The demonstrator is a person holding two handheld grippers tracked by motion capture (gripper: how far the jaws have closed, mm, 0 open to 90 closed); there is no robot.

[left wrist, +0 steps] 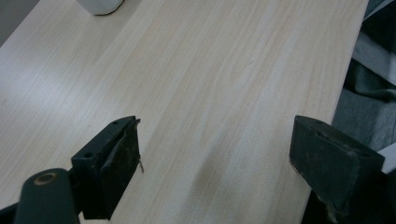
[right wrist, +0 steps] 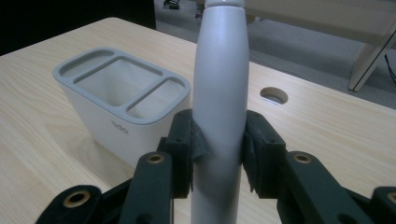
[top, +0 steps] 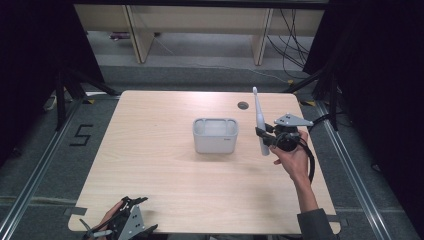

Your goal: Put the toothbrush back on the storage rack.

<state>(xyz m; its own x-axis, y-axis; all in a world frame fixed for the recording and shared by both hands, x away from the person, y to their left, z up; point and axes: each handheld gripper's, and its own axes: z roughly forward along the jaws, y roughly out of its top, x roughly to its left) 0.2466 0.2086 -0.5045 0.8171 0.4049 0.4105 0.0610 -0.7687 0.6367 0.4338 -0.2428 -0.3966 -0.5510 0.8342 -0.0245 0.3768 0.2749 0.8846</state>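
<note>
In the high view, a long white plastic electric toothbrush (top: 259, 125) is gripped upright by the right gripper (top: 263, 138), just to the right of a white rectangular plastic holder with a grey three-compartment rim (top: 215, 136) that stands near the middle of the pale wooden table (top: 150, 165); the left gripper (top: 131, 210) is held at the table's near left edge. In the left gripper view, the jaws are seen spread wide over bare wood with nothing between them. In the right gripper view, the toothbrush handle (right wrist: 219, 116) is clamped between both pads, with the holder (right wrist: 122, 100) seen behind and to the left, apart from it.
</note>
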